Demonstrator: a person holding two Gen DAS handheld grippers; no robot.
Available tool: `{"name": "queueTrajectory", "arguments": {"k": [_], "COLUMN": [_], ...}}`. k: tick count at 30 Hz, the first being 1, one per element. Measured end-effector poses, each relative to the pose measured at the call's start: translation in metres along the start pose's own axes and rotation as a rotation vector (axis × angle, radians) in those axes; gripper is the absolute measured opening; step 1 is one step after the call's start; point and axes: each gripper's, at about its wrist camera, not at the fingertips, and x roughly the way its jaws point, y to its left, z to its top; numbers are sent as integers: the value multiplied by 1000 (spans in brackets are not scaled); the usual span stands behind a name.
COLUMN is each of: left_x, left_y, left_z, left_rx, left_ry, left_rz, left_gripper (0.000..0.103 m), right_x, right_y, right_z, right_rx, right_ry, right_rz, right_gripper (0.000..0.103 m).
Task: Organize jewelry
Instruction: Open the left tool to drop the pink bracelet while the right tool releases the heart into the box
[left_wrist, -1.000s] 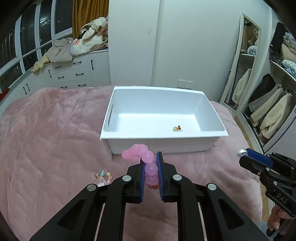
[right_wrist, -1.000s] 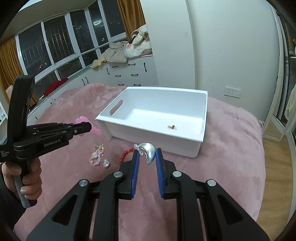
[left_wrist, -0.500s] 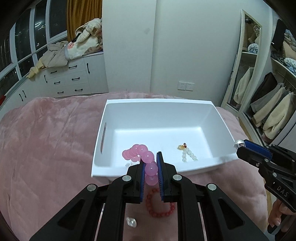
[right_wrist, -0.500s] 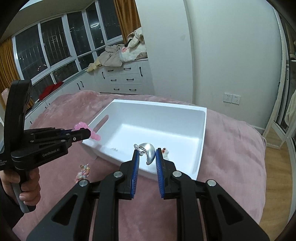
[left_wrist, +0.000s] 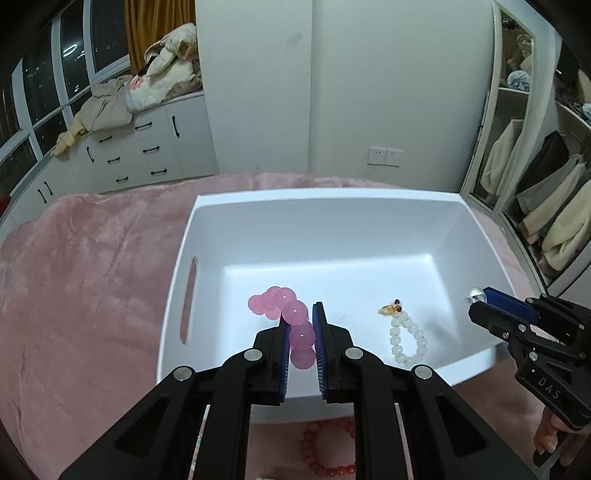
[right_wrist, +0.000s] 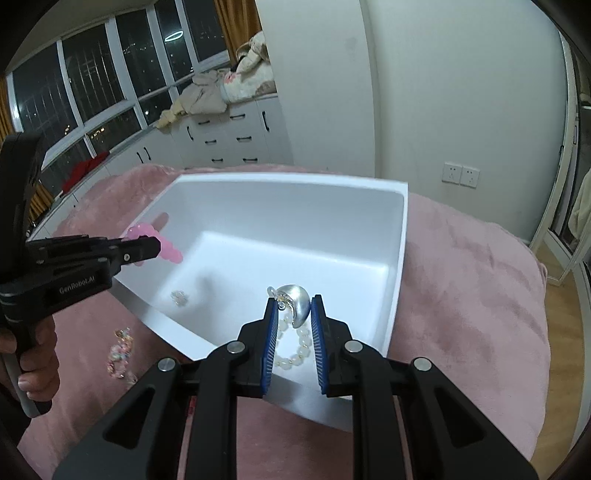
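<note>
Pink bead bracelet (left_wrist: 291, 317) pinched in left hand-held gripper (left_wrist: 300, 325), strand lengthwise along fingers; silver crescent piece (right_wrist: 297, 301) clamped in right hand-held gripper (right_wrist: 293, 314).

"GenRobot.AI" stands on the left gripper (right_wrist: 157, 247); "DAS" on the right gripper (left_wrist: 474, 306).

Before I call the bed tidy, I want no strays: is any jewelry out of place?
Yes. A red bead bracelet lies on the pink blanket just in front of the white bin, and a small pastel bead piece lies on the blanket left of it; both are outside the bin.
</note>
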Motion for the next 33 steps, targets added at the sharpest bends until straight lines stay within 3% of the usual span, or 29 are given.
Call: {"name": "queueTrajectory", "arguments": {"k": [10, 12, 13, 14, 15, 16, 18, 19, 28, 33], "left_x": [30, 28, 26, 20, 13, 5, -4, -9, -77, -120], "left_y": [-4, -5, -5, -5, -3, -3, -1, 1, 16, 28], "left_z": [-11, -11, -11, -11, -10, -10, -9, -8, -20, -48], "left_rx": [-31, -33, -37, -46, -59, -62, -67, -71, -75, -80], "left_ry": [63, 66, 61, 45, 18, -6, -10, -14, -80, -95], "left_rz": [5, 8, 12, 23, 30, 25, 9, 4, -3, 3], "left_gripper": [17, 25, 46, 74, 80, 80, 80, 81, 93, 93], "right_x": [17, 18, 18, 17, 16, 8, -5, -11, -59, -87], "right_y": [5, 6, 6, 7, 8, 10, 14, 16, 40, 65], "right_z": [3, 4, 5, 5, 6, 5, 4, 3, -6, -19], "right_rx": [-47, -52, -54, -57, -55, -49, -42, -39, -17, -20], "right_ry": [20, 27, 30, 26, 14, -26, -86, -101, -127, -127], "right_rz": [-24, -33, -40, -29, -6, -13, -24, -14, -70, -67], "right_gripper": [19, 20, 31, 51, 64, 83, 89, 97, 98, 98]}}
